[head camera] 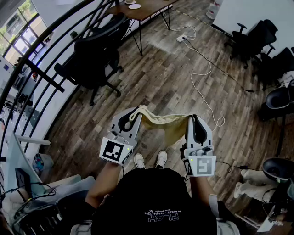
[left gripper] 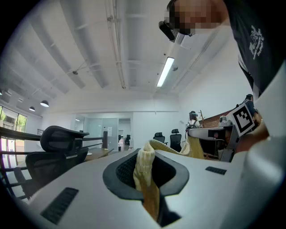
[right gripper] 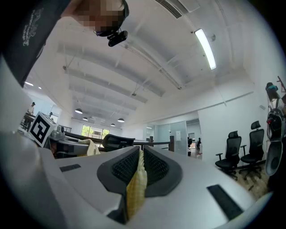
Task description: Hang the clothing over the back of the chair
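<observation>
A pale yellow knitted garment [head camera: 166, 125] hangs stretched between my two grippers at waist height above the wooden floor. My left gripper [head camera: 132, 115] is shut on one edge of it; the left gripper view shows the cloth [left gripper: 146, 179] bunched between the jaws. My right gripper [head camera: 193, 118] is shut on the other edge, with a thin fold [right gripper: 136, 190] pinched between the ribbed pads. A black office chair [head camera: 94, 57] stands ahead and to the left, some way off; its headrest [left gripper: 60, 138] appears in the left gripper view.
A curved black railing [head camera: 50, 50] runs along the left. A wooden table [head camera: 144, 8] stands at the back. A white cable [head camera: 202, 87] and power strip lie on the floor. More black chairs [head camera: 255, 39] stand at the right.
</observation>
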Tool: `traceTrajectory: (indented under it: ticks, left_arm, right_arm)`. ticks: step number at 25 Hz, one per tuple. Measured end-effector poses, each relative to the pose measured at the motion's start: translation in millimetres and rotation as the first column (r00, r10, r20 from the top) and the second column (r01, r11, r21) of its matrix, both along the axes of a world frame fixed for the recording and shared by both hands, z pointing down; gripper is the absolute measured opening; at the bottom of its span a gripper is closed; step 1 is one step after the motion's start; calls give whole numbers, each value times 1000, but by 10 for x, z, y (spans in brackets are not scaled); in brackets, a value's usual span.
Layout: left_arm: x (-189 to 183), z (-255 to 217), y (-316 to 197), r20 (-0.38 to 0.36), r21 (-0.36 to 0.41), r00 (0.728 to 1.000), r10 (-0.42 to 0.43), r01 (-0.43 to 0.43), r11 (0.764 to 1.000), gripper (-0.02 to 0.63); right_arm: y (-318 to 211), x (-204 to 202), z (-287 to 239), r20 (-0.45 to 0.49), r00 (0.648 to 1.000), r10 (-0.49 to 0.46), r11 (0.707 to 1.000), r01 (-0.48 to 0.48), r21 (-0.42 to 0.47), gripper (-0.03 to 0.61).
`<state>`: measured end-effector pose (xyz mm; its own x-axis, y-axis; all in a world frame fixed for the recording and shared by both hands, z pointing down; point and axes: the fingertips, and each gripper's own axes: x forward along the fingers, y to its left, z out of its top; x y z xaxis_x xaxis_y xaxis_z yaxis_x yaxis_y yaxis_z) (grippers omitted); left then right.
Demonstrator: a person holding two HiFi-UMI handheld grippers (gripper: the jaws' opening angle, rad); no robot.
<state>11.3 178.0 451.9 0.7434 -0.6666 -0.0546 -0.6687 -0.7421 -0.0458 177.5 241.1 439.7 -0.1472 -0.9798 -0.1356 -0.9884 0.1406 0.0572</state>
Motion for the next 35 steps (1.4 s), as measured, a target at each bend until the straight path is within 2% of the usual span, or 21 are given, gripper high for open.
traceTrajectory:
  ticks: [9, 14, 25, 35]
  left_arm:
    - [68, 78, 56, 13, -34, 1000, -15, 15, 999, 41]
    - [69, 99, 11, -4, -43, 999, -37, 37, 998, 41]
    - [312, -71, -21, -16, 2, 998, -52, 52, 999, 41]
    - [524, -73, 4, -17, 0, 990, -137, 137, 991, 41]
  right_arm:
    - [46, 72, 46, -15, 1000, -21, 1000, 20, -23, 38]
    - [9, 85, 43, -27, 999, -33, 999, 32, -32, 38]
    - [-40, 314, -161, 30, 995, -91, 995, 89, 49, 40]
    - [-113, 547, -218, -7, 984, -178, 982, 178, 61, 40]
